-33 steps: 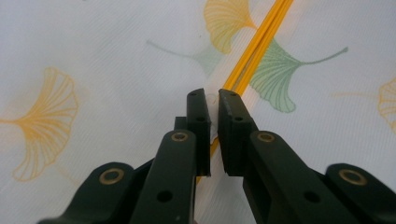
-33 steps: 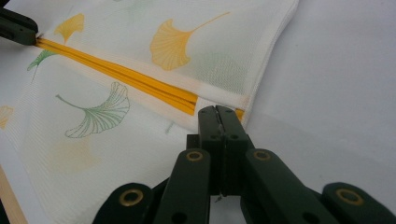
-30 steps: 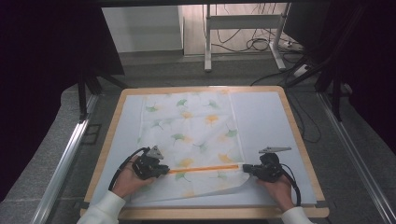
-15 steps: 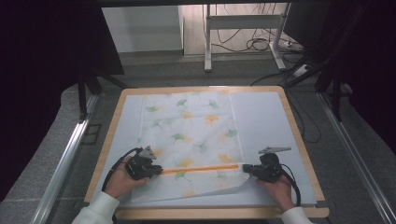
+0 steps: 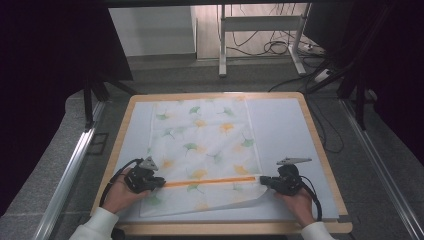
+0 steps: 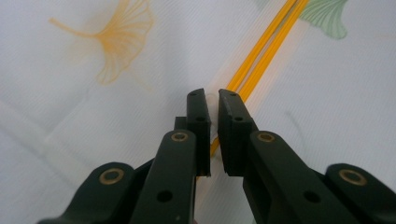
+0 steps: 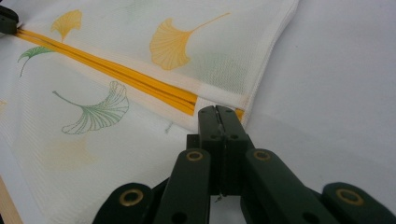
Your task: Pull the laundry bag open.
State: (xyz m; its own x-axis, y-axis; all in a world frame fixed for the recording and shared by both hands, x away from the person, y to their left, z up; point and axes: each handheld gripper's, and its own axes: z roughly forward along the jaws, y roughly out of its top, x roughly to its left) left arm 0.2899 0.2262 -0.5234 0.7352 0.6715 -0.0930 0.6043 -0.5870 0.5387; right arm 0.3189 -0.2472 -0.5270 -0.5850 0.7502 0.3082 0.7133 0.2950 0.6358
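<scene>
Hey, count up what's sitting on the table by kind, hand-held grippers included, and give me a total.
Ginkgo-leaf printed cloth: 1
Hand-held grippers: 2, left hand-held gripper and right hand-held gripper
White table mat: 1
Total: 4

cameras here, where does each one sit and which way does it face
High view: above the person's side, facing forward and down on the table; both hands, left gripper, right gripper.
Left gripper view: on the left gripper, facing along slightly parted jaws down onto the cloth.
Right gripper view: on the right gripper, jaws closed at the cloth's edge.
Shared: the orange stripe.
</scene>
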